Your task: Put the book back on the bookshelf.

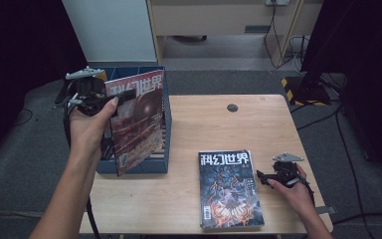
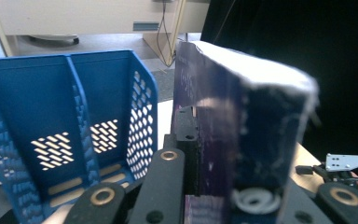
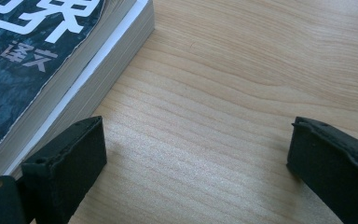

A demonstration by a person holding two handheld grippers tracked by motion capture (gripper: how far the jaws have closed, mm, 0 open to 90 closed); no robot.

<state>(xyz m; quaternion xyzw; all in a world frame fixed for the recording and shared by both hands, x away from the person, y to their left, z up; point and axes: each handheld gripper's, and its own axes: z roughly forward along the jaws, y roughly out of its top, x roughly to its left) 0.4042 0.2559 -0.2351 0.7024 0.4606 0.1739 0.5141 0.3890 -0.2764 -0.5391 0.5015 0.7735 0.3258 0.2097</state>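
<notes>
1. Left gripper [image 1: 122, 94] was raised above the table's left edge, jaws clamped on the upper part of a magazine [image 1: 138, 122] with a reddish cover.
2. That magazine stood nearly upright, tilted a little, its lower end down inside the blue file box [image 1: 165, 164]. In the left gripper view the magazine [image 2: 242, 135] sat pinched between the jaws, seen edge-on, with pale page edges along the top.
3. The blue file box [image 2: 142, 116] rested at the table's left side. Its perforated walls and an inner divider showed in the left gripper view; which compartment took the magazine could not be told.
4. The person's left hand [image 1: 87, 127] was wrapped around the gripper's handle, thumb near the cover.
5. Right gripper [image 1: 261, 175] lay low over the wooden table [image 1: 214, 124], near the right edge, held by the right hand [image 1: 294, 191]. Jaws stood wide apart with nothing between them but bare wood; the right gripper [image 3: 193, 149] view confirmed the gap.
6. A stack of magazines [image 1: 230, 189] lay flat on the table, dark cover up, just beside the right gripper. The nearer jaw sat close to the stack's [image 3: 74, 79] page edge without clearly touching.
7. A small dark round hole [image 1: 232, 107] marked the far side of the tabletop.
</notes>
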